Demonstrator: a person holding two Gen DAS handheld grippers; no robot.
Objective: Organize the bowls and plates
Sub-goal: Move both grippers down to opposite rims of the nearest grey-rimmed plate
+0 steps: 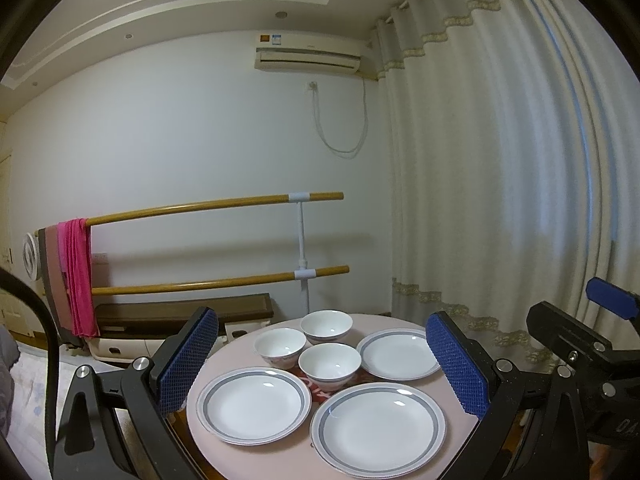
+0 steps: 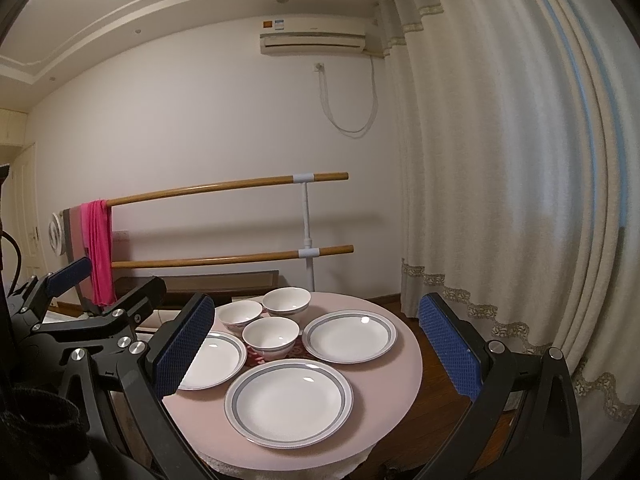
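White wall w/ AC unit [image 1: 308,54], two wooden bars [image 1: 216,203], cream curtains [image 1: 500,168] right; floor prob. wood.

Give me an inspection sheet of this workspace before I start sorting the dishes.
Surface: round pink table, a red patterned mat under the middle bowl.
Job's things: three plates lying separately; three bowls clustered at the centre, unstacked.
Clutter: nothing seen on the table.
Grippers: left claw and right claw both open, empty, held above the table.
Cables: white cord hanging below the air conditioner.
Surroundings: curtain, wooden rail with a pink cloth.
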